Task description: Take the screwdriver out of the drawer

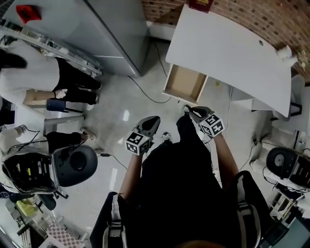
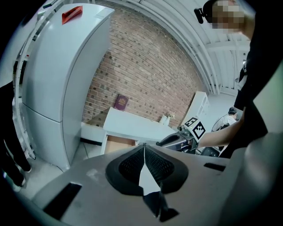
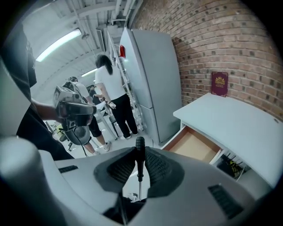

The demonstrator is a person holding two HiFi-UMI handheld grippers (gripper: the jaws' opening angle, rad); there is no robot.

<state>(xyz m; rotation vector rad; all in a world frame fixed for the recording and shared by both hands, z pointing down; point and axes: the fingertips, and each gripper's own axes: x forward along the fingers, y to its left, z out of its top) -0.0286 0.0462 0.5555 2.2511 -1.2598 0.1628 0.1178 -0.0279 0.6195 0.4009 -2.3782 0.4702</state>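
A black-handled screwdriver (image 3: 139,164) with a thin metal shaft stands between the pads of my right gripper (image 3: 139,149), which is shut on it, handle end pointing away. The open wooden drawer (image 3: 195,146) of the white desk (image 3: 234,119) lies ahead and to the right; what shows of its inside is bare. In the head view both grippers are held close to my body, the right gripper (image 1: 192,111) just short of the drawer (image 1: 184,83) and the left gripper (image 1: 151,121) beside it. My left gripper (image 2: 144,152) is shut with nothing in it.
A tall grey fridge (image 1: 99,29) stands left of the desk (image 1: 232,53). People (image 1: 34,72) stand at the left by a metal rack. A dark round chair (image 1: 75,164) is at the lower left. A red book (image 1: 199,5) leans on the brick wall. Cables run over the floor.
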